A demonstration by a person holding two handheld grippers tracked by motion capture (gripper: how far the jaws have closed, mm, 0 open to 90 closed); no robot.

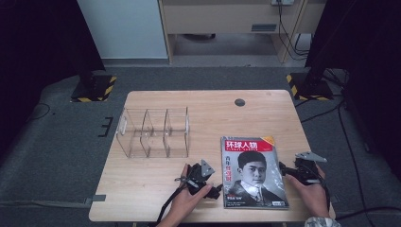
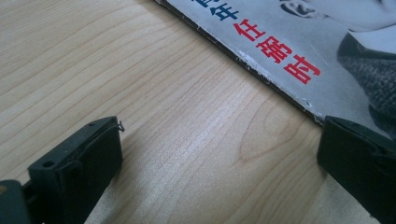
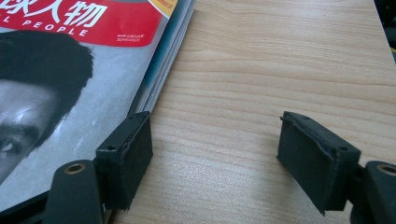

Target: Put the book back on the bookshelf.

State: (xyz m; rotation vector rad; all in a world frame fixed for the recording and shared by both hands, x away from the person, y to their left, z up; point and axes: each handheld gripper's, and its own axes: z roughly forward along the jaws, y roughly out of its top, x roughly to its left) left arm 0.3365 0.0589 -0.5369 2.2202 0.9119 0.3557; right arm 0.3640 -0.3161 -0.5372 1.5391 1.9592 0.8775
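Both hands are closing in on the magazine (image 1: 254,173) lying flat on the surface (image 1: 156,179), left hand-held gripper (image 1: 213,190) and right hand-held gripper (image 1: 286,171) gaping empty at its edges; next, probably, each must straddle an edge and pinch

High view: fixed above the person's side, facing forward and down, far enough to take in the whole tabletop (image 1: 156,179) and the floor beyond it. Both claws sit at its lower edge, the left claw (image 1: 208,188) and the right claw (image 1: 288,171), with the magazine (image 1: 253,172) between them.

Left claw view: low and very near, looking along its own jaws; the magazine edge (image 2: 280,60) lies ahead and right of that claw.

Right claw view: equally low and near; the magazine (image 3: 93,93) lies ahead and left of that claw.

All three views share the magazine and the wood beside it.
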